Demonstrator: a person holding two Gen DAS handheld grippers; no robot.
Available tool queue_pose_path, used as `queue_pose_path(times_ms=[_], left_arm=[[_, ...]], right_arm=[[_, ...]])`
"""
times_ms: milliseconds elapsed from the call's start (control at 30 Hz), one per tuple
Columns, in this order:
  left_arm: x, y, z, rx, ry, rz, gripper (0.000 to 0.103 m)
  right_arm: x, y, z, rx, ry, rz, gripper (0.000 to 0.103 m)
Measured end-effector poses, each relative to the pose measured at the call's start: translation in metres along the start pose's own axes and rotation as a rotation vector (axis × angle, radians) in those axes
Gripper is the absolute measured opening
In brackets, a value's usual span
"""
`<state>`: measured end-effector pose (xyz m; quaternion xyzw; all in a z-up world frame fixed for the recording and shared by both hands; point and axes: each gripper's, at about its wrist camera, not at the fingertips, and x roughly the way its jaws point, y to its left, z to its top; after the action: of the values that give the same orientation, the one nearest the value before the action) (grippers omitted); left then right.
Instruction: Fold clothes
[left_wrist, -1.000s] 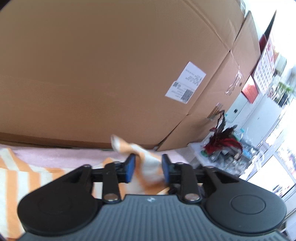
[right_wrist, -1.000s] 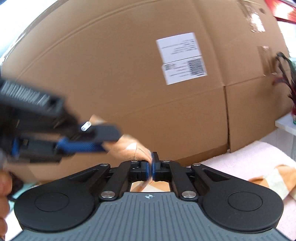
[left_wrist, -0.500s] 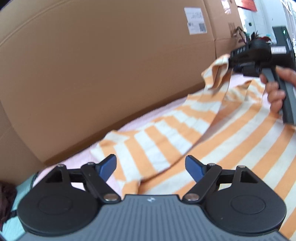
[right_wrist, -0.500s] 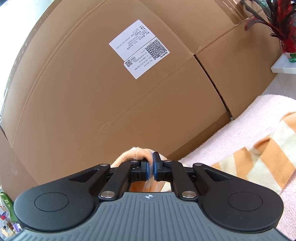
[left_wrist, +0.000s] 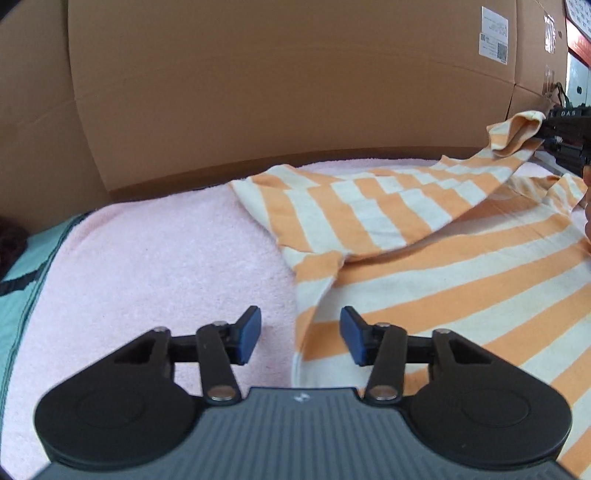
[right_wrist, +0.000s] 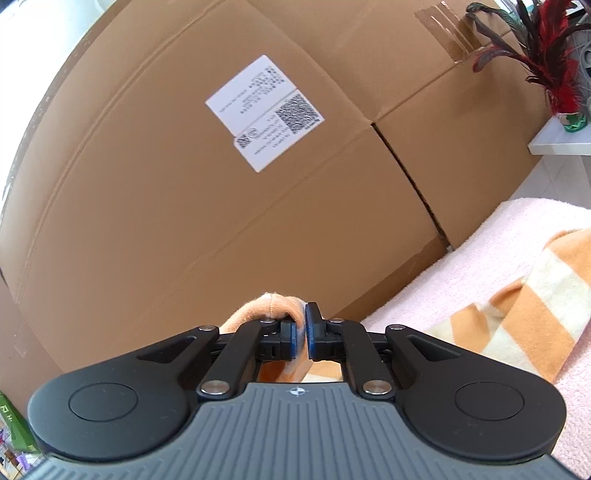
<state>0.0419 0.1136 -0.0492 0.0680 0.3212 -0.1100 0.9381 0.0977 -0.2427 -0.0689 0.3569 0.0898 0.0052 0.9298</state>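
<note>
The striped shirt (left_wrist: 461, 280) lies spread on the pink towel (left_wrist: 166, 266), from centre toward three o'clock. The left gripper (left_wrist: 300, 338) hovers over its side edge, jaws closing with nothing pinched. The right gripper (right_wrist: 300, 338) clenches a sleeve cuff (right_wrist: 273, 306) (lifted, at two o'clock), before the cardboard box (right_wrist: 184, 221).

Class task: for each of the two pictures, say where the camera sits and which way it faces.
Left wrist: on the left gripper, angled down at the striped shirt on the pink towel; jaws closing astride the shirt's edge; right gripper at far right.
Right wrist: on the right gripper, facing the cardboard box; jaws pinch the shirt.
Shared: shirt, towel, box.
</note>
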Motion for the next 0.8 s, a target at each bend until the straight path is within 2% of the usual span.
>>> queue_pose_path(times_ms=[33,67,167,233,267,300,367,500,533,667,800], left_arm=[[0.000,-0.001,0.000,-0.015,-0.005,-0.008,0.036],[0.000,-0.003,-0.001,-0.022,-0.017,-0.008,0.035],[0.003,-0.010,-0.007,-0.030,-0.054,0.003,0.036],[0.003,-0.008,-0.007,-0.048,-0.054,0.010,0.054],[0.004,-0.005,-0.007,-0.068,-0.049,0.010,0.058],[0.004,-0.002,-0.007,-0.083,-0.048,0.001,0.063],[0.005,0.002,-0.009,-0.113,-0.047,-0.017,0.067],[0.006,0.001,-0.008,-0.104,-0.042,-0.008,0.068],[0.005,-0.001,-0.008,-0.099,-0.041,-0.002,0.069],[0.003,-0.002,-0.009,-0.107,-0.033,0.012,0.077],[0.003,0.002,-0.009,-0.130,-0.034,0.002,0.080]], right_arm=[[0.001,-0.001,0.000,0.001,-0.001,-0.014,0.009],[0.002,-0.003,0.001,0.002,-0.003,-0.031,0.009],[0.004,-0.012,0.003,0.018,-0.009,-0.116,0.022],[0.005,-0.021,0.006,0.042,-0.012,-0.173,0.023],[0.004,-0.026,0.007,0.061,-0.016,-0.199,0.024],[0.003,-0.031,0.008,0.086,-0.022,-0.225,0.030],[0.002,-0.043,0.010,0.146,-0.037,-0.266,0.044],[0.003,-0.062,0.011,0.256,-0.019,-0.269,0.044],[0.005,-0.062,0.010,0.250,-0.011,-0.285,0.043],[0.012,-0.038,0.006,0.037,-0.006,-0.377,0.043],[0.017,0.002,-0.005,-0.289,-0.036,-0.439,0.044]])
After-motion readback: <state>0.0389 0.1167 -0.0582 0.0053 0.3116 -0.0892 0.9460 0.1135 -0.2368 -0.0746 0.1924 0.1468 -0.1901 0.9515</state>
